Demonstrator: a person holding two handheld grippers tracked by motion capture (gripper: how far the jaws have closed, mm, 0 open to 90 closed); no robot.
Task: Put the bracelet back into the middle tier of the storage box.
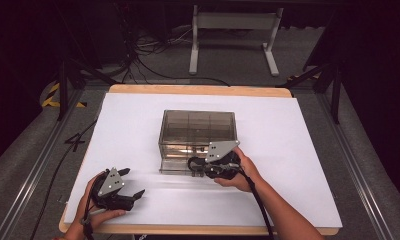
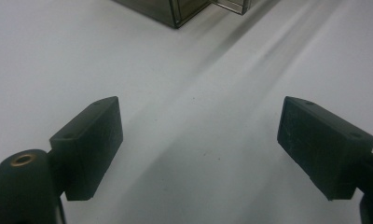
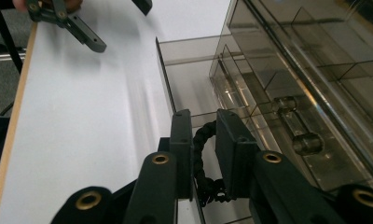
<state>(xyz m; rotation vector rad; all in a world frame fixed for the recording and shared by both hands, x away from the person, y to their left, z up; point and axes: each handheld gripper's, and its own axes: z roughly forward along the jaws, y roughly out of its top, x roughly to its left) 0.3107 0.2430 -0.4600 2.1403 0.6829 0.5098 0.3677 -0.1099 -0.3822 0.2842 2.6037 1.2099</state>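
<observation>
While the right gripper [image 1: 202,168] stood at the front of the smoky clear drawer box [image 1: 198,131], its jaws reached into the pulled-out lowest drawer [image 3: 194,93]. A black braided cord [image 3: 199,154] lay between the two pads, and it was not clear whether they pressed on it or only stood close around it. To that gripper's left, well apart, the left gripper [image 1: 133,184] rested low over the white table [image 1: 288,150], its jaws released and spread wide with nothing between them. Ahead of its pads [image 2: 92,144] only a corner of the box was seen. No brand, label or writing could be read anywhere.
</observation>
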